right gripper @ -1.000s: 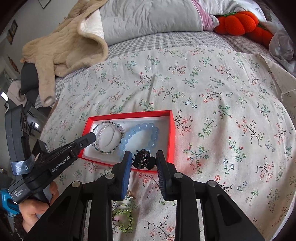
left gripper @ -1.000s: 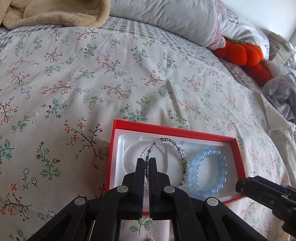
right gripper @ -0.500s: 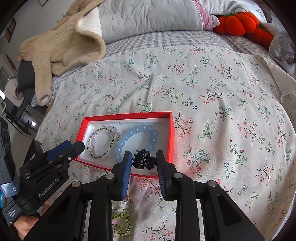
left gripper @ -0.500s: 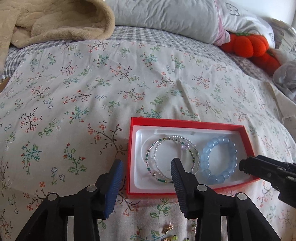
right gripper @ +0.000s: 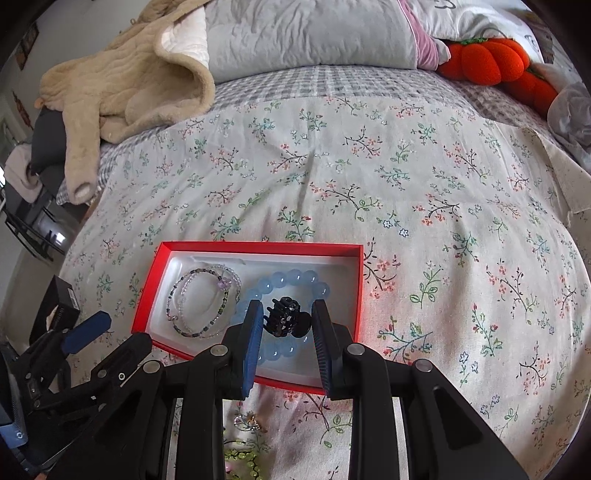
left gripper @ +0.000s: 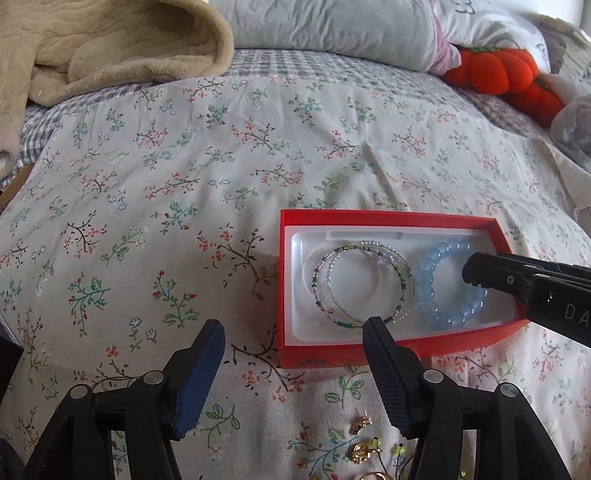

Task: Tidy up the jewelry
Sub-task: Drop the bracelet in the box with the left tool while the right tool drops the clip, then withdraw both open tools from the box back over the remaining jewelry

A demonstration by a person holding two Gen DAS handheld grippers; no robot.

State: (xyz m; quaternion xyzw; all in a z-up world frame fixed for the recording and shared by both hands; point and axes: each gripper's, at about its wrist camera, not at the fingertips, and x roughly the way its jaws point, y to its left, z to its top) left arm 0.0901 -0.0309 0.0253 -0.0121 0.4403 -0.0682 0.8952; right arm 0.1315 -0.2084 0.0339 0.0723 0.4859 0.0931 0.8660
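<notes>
On a bed spread with a cream floral-print sheet (left gripper: 258, 155), a shallow red cardboard box with a white moulded plastic liner (left gripper: 388, 218) lies open as jewelry is sorted into it. Inside the box, a coiled wire bracelet of small clear, green and purple beads (left gripper: 364, 282) lies in the left part, touching a pale blue bracelet of round translucent beads (left gripper: 434, 291) on its right.

The left tool (left gripper: 293, 341) hangs just short of the box's near edge, its jaws opening wide with nothing between them, one blue pad (left gripper: 201, 373) over the bare sheet and the black fingertip level with the box's near wall. The right tool (right gripper: 288, 325) is poised over the blue bracelet, its jaws gripping a small black plastic claw hair clip (right gripper: 286, 321) pinched between the pads; from the left wrist view it enters from the right edge, its tip above the blue beads.

Loose on the sheet in front of the box lie small gold-coloured earrings (left gripper: 364, 439) and, near the right tool's base, a yellow-green beaded piece (right gripper: 242, 463), partly hidden. Farther up the bed are a beige quilted fleece garment (right gripper: 125, 85), a grey pillow (right gripper: 306, 33) and an orange pumpkin-shaped plush cushion (right gripper: 491, 59).
</notes>
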